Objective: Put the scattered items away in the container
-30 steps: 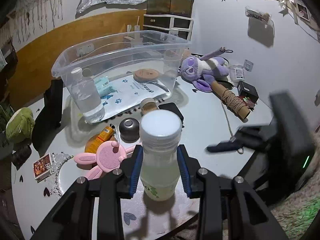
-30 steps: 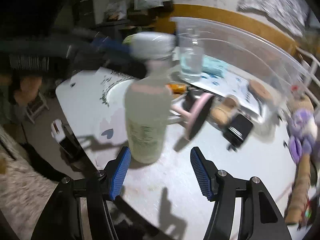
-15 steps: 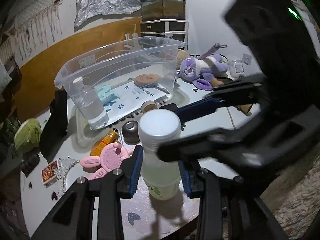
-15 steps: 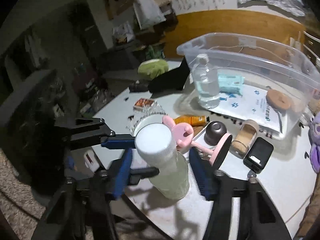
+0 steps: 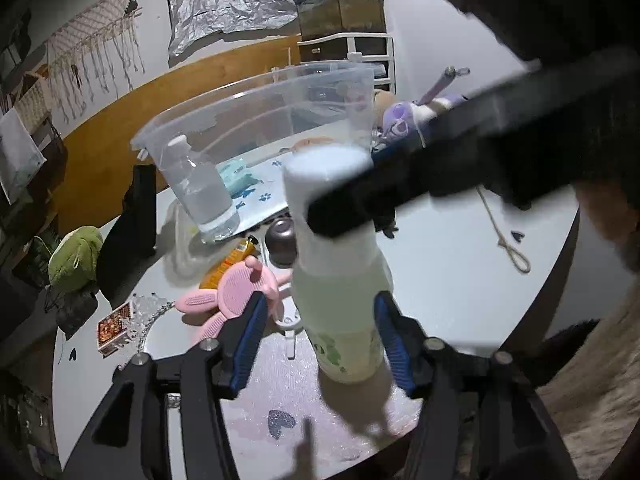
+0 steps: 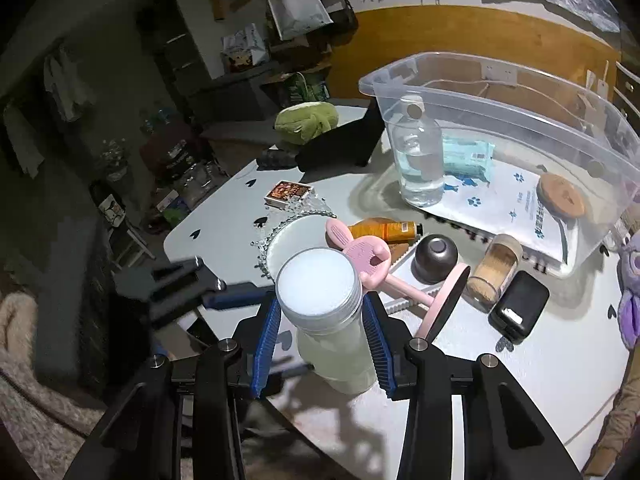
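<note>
A bottle of pale liquid with a white cap point(image 5: 340, 312) stands above the near table edge. My right gripper point(image 6: 322, 340) is shut on this bottle point(image 6: 320, 284), with both blue pads pressed just under the cap. In the left wrist view the right gripper's finger point(image 5: 440, 168) crosses the bottle's neck as a dark blur. My left gripper point(image 5: 320, 336) is opening around the bottle's lower body, its left pad plainly apart from it. The clear plastic bin point(image 6: 500, 80) sits at the back and holds a water bottle point(image 6: 418, 160), a blue wipes pack and a paw-print pack.
In front of the bin lie a pink bunny brush point(image 6: 360, 252), an orange tube point(image 6: 384, 230), a dark cup point(image 6: 436, 256), a toothpick jar point(image 6: 492, 272) and a black case point(image 6: 518, 312). A card box point(image 6: 288, 192) lies left, a purple plush point(image 5: 400, 128) right.
The right gripper has swung in from the right and closed on the bottle's top. The left jaws, shut on the bottle before, have spread apart and dropped lower on it.
</note>
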A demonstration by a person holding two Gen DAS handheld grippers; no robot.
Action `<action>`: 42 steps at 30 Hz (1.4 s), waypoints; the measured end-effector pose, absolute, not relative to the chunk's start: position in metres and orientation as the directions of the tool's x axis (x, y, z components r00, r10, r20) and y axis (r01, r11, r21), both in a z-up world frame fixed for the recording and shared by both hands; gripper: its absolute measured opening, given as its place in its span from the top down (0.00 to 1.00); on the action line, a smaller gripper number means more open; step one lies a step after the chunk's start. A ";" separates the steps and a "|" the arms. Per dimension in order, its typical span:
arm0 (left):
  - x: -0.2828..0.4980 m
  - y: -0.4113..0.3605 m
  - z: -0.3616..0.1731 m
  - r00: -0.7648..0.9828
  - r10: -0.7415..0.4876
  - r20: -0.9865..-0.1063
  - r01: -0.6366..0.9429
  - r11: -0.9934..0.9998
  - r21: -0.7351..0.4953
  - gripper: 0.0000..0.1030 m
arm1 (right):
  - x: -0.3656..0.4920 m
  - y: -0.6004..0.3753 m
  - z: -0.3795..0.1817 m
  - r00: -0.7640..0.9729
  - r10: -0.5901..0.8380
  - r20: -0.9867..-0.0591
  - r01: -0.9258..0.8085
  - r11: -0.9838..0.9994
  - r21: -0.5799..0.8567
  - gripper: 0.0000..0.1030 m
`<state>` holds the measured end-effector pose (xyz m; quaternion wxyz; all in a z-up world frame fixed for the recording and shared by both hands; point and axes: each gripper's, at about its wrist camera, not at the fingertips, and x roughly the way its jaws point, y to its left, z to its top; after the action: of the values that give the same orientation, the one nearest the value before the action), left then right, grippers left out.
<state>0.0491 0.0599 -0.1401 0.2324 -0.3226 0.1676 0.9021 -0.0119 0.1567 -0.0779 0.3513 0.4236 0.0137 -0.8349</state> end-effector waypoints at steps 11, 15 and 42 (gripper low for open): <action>0.051 0.086 -0.193 -0.740 0.277 -0.613 -0.527 -0.805 0.273 0.40 | -0.025 0.161 -0.071 -0.378 -0.516 -0.768 0.520 -0.805 0.285 0.59; 0.050 0.091 -0.202 -0.748 0.263 -0.609 -0.523 -0.798 0.299 0.44 | -0.033 0.161 -0.069 -0.383 -0.481 -0.789 0.486 -0.831 0.271 0.59; 0.037 0.092 -0.171 -0.799 0.246 -0.549 -0.488 -0.798 0.354 0.83 | -0.039 0.140 -0.049 -0.514 -0.298 -0.804 0.415 -0.907 0.071 0.61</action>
<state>0.0373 0.0917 -0.1709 0.2004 -0.2455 0.2468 0.9158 -0.0389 0.1396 -0.0487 0.2052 0.4480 0.0652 -0.8677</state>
